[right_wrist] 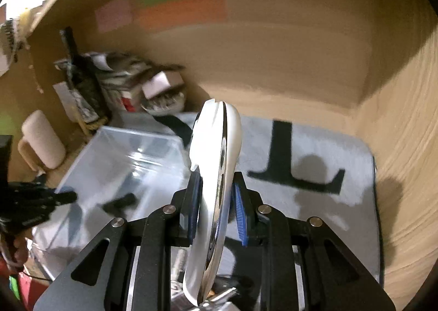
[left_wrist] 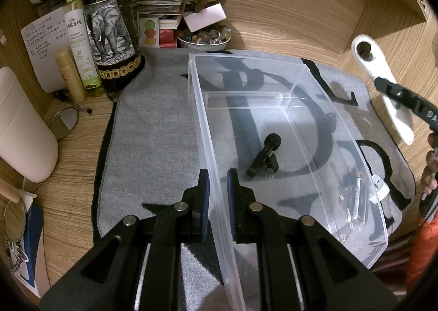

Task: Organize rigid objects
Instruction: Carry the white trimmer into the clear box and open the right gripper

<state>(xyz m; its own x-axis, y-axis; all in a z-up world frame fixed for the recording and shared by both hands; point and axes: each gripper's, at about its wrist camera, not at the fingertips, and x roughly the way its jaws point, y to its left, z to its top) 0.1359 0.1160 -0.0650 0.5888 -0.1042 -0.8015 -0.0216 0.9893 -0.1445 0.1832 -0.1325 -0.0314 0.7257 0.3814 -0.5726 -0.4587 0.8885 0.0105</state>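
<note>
A clear plastic organizer box [left_wrist: 284, 83] with a divider sits on a grey mat [left_wrist: 153, 124]. My left gripper [left_wrist: 218, 183] is shut on the box's left wall near its front corner. Inside the box lie a small black clip-on microphone [left_wrist: 264, 156] and a bundle of pens and small items [left_wrist: 354, 196]. My right gripper [right_wrist: 216, 196] is shut on a white and chrome bottle opener [right_wrist: 216, 163], held in the air right of the box; it also shows in the left wrist view [left_wrist: 383, 83]. The box shows blurred in the right wrist view [right_wrist: 123, 157].
A dark wine bottle with an elephant label [left_wrist: 112, 26], a green spray bottle [left_wrist: 82, 45], a bowl of stones [left_wrist: 204, 37], papers and a white container [left_wrist: 22, 124] crowd the desk's back left. Wooden walls enclose the desk behind and at right.
</note>
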